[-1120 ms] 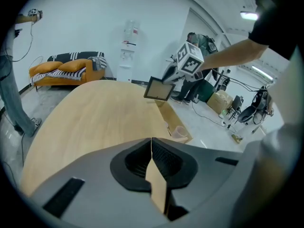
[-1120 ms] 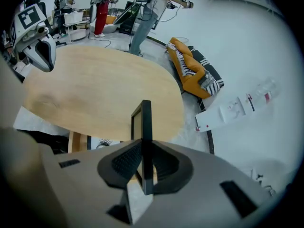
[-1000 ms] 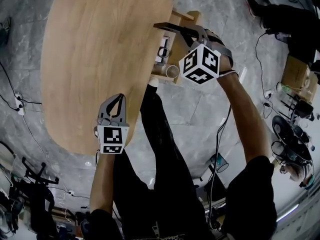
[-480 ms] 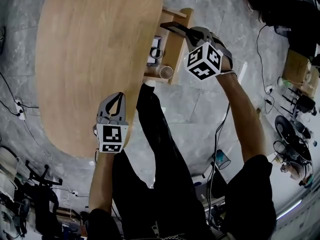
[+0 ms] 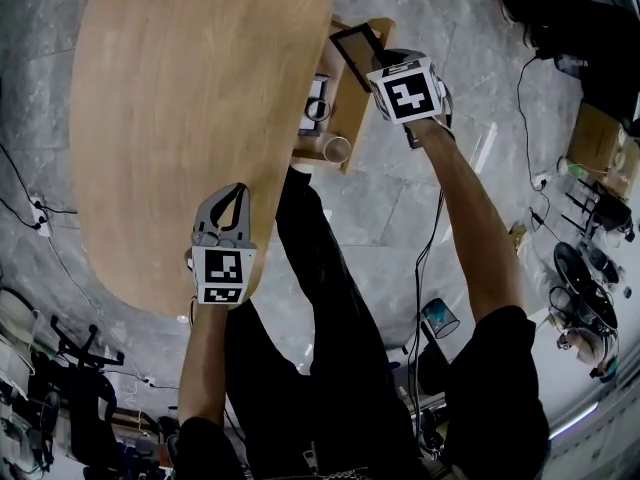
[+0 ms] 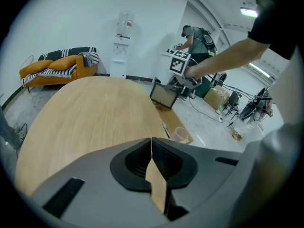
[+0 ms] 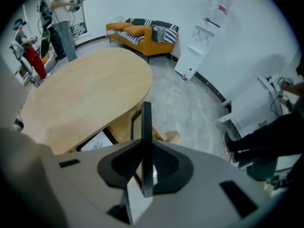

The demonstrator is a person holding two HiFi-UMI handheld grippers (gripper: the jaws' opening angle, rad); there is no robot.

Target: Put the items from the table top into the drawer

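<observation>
Head view: oval wood table [image 5: 190,118], with its drawer [image 5: 352,138] pulled open at the right edge.

Right gripper [image 5: 373,61]: jaws clamped on a thin black-rimmed frame [image 5: 355,43]. The right gripper view shows the frame [image 7: 146,120] edge-on between the pads, standing up out of the jaws. The frame hangs tilted over the far end of the drawer. In the left gripper view its lower edge [image 6: 165,95] sits close to the drawer's far end; contact cannot be judged.

Left gripper [image 5: 236,206]: jaws together, nothing between them, confirmed in its own view [image 6: 151,145]. It hangs over the near edge of the table, well apart from the drawer.

Drawer contents:
- A white card [image 5: 316,106] with a black ring printed on it lies flat in the middle, partly under the table edge.
- A pale cup [image 5: 337,149] lies on its side at the near end, with its open mouth towards the camera. It also shows in the left gripper view [image 6: 181,134].
- The card's corner shows in the right gripper view [image 7: 95,144], below the table edge.
</observation>
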